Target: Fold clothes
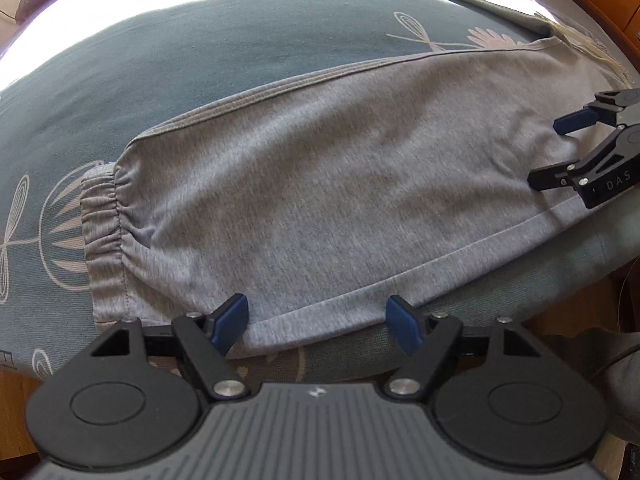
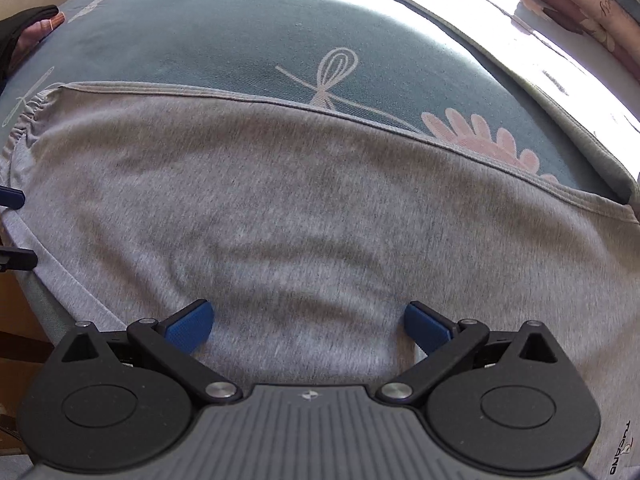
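- Your grey garment (image 1: 320, 184) lies flat on the teal bedspread (image 1: 140, 92), a soft marled knit with a gathered elastic cuff (image 1: 102, 232) at its left end and stitched seams along both long edges.
- Your left gripper (image 1: 318, 326) stands wide open over the near hem, its ridged blue pads (image 1: 230, 324) gripping nothing.
- Your right gripper (image 2: 308, 326) is spread wide above the cloth, empty too.
- The bedspread is woven, with pale whisk-like line motifs.
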`<state>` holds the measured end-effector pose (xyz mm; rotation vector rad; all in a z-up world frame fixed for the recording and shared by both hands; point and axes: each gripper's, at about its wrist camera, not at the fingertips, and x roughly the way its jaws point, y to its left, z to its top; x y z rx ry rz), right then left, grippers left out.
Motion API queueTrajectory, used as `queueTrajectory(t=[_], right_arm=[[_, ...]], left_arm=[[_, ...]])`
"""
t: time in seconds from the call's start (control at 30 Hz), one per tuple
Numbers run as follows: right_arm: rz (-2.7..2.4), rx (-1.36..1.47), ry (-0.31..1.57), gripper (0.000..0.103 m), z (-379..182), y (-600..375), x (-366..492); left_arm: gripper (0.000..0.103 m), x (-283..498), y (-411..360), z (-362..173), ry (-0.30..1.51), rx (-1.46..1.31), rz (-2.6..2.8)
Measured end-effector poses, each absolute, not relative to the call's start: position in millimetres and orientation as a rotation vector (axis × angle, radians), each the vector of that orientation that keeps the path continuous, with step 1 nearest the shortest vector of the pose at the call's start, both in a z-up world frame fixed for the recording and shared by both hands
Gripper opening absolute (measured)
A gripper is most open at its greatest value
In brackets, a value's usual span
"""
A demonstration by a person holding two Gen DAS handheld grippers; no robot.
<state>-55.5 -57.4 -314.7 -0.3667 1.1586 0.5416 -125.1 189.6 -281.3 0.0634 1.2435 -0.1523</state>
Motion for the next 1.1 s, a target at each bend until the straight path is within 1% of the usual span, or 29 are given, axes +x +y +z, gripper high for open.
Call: queueTrajectory(t=[0.07, 0.13, 0.23, 0.3, 0.4, 0.5, 0.67, 0.77, 0.87, 0.93, 1.0, 1.1], right_arm=[[0.556, -0.393, 1.186, 0.103, -310.8, -59.1, -61.3], [0.538, -0.381, 1.165, 0.103, -300.4, -68.4, -57.6], [0.44, -0.345, 1.144, 0.103, -287.3, -87.1, -41.7], [0.315, -0.262, 1.153, 0.103, -283.7, -109.0, -23.9], [0.172, -0.109, 1.142, 0.103, -274.5, -144.6, -9.5], [0.108, -0.048, 1.107, 0.103, -268.6, -170.6, -8.4], [0.143, -0.006, 1.059, 0.103, -272.4, -207.5, 2.7], [0.192, -0.019, 1.033, 0.103, -277.6, -228.5, 16.4], [0.235, -0.027, 1.016, 0.103, -280.9, -249.5, 30.1], [0.262, -0.021, 0.998, 0.103, -282.5, -263.7, 36.9], [0.297, -0.016, 0.985, 0.103, -284.9, -275.8, 42.4], [0.361, -0.014, 0.958, 0.103, -289.2, -286.1, 50.7]], left_arm=[[0.075, -117.2, 187.2, -272.7, 1.227, 0.082, -0.181], [0.075, -105.3, 182.4, -263.6, 1.195, 0.107, -0.22], [0.075, -69.0, 165.7, -251.4, 1.141, 0.121, -0.315], [0.075, -40.5, 150.3, -243.0, 1.113, 0.115, -0.387], [0.075, 5.6, 127.1, -227.4, 1.076, 0.053, -0.489], [0.075, 52.5, 106.2, -220.6, 1.073, -0.085, -0.548], [0.077, 129.8, 35.3, -237.7, 1.091, -0.387, -0.615], [0.077, 162.9, -21.9, -260.4, 1.119, -0.473, -0.662], [0.077, 184.6, -74.2, -282.1, 1.146, -0.488, -0.698], [0.077, 195.8, -109.3, -295.2, 1.146, -0.451, -0.717], [0.077, 204.0, -130.7, -302.6, 1.141, -0.429, -0.721], [0.077, 217.5, -145.4, -304.4, 1.152, -0.496, -0.766]])
